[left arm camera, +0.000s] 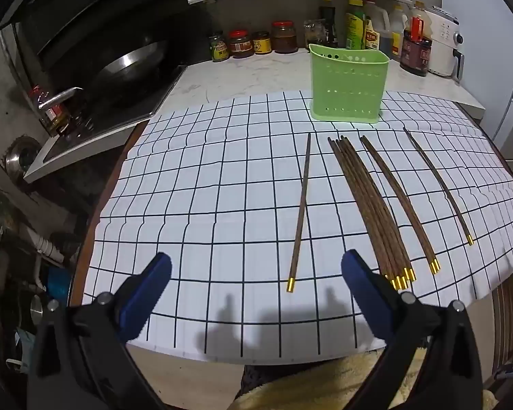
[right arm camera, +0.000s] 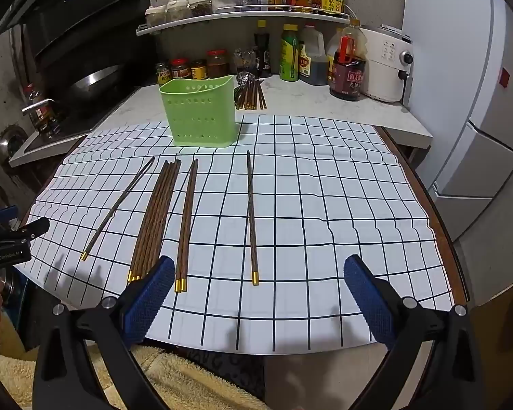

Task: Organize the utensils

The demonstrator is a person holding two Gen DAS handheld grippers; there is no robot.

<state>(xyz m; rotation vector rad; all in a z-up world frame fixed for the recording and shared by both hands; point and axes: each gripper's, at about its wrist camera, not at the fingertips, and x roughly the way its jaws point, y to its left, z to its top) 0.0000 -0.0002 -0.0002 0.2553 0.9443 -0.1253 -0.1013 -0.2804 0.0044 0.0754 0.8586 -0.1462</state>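
A white cloth with a black grid covers the round wooden table, which butts against a pale counter with a dark wok at 10 o'clock and sauce jars and bottles along the back wall. On the cloth lie brown chopsticks with gold caps, left to right in the right wrist view: a single chopstick, a thick bundle, a pair and a lone stick. The green perforated holder stands upright at 12 o'clock behind them. Left gripper and right gripper hover over the near edge, jaws spread wide, holding nothing.
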